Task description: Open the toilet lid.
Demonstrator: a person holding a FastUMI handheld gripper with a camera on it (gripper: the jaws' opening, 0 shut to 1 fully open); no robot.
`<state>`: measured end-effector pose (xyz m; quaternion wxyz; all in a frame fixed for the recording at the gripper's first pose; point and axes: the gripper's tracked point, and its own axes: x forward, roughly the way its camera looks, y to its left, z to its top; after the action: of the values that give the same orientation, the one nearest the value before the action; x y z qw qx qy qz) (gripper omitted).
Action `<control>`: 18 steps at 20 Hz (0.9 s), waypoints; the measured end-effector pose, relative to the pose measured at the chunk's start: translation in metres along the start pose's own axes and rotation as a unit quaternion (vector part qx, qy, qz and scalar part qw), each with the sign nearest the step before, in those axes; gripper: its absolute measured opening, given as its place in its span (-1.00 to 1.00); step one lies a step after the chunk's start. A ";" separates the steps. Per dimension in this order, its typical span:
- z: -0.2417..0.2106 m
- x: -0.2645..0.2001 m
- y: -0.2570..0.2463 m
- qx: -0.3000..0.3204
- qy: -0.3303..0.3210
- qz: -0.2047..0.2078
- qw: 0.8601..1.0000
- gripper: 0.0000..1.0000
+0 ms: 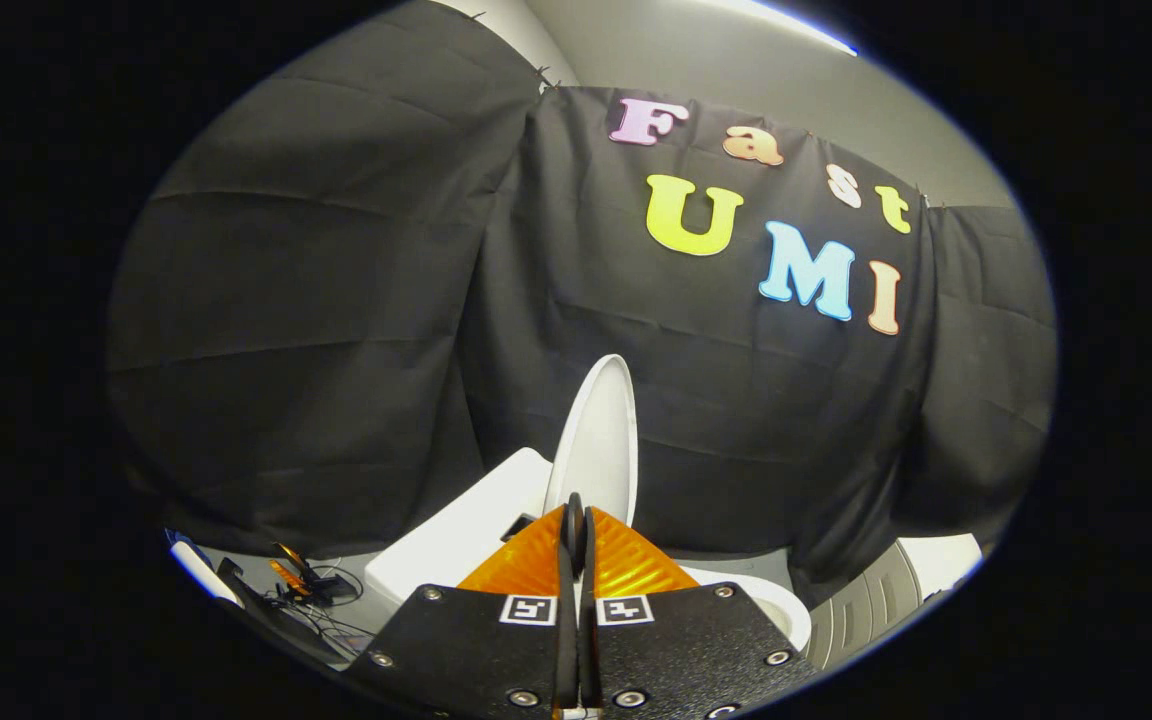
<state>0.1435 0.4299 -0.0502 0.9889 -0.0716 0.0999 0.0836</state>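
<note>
Gripper view: at bottom centre of the frame, the hand-held black-and-orange two-finger gripper [576, 520] has its fingers pressed together with nothing between them. Just beyond the fingertips, at centre, the white oval plastic toilet lid [598, 440] stands raised, nearly upright. The white toilet tank [456, 545] sits lower left, the white bowl rim [771, 600] lower right. Orange-and-black tools with cables [301, 580] lie at far lower left.

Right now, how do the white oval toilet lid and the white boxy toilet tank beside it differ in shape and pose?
The white oval toilet lid is thin and rounded, standing raised and nearly edge-on just beyond the gripper, whose orange fingers are closed together on nothing. The white boxy toilet tank is blocky with a flat top, sitting lower, beside the lid. Both are plain white.
</note>
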 end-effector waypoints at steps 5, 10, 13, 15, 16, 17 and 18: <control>0.003 0.000 0.001 0.034 -0.022 0.020 0.999 -0.90; 0.026 -0.019 -0.006 0.158 -0.062 0.105 0.980 -0.01; 0.062 -0.039 -0.047 0.199 -0.125 0.114 0.965 0.67; 0.073 -0.042 -0.087 0.199 -0.149 0.095 0.964 0.90; 0.071 -0.040 -0.115 0.197 -0.151 0.074 0.966 0.89; 0.070 -0.036 -0.140 0.195 -0.150 0.056 0.968 0.89; 0.068 -0.032 -0.160 0.194 -0.148 0.042 0.969 0.89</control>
<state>0.1541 0.2793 0.0423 0.9834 0.1387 -0.0307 0.1133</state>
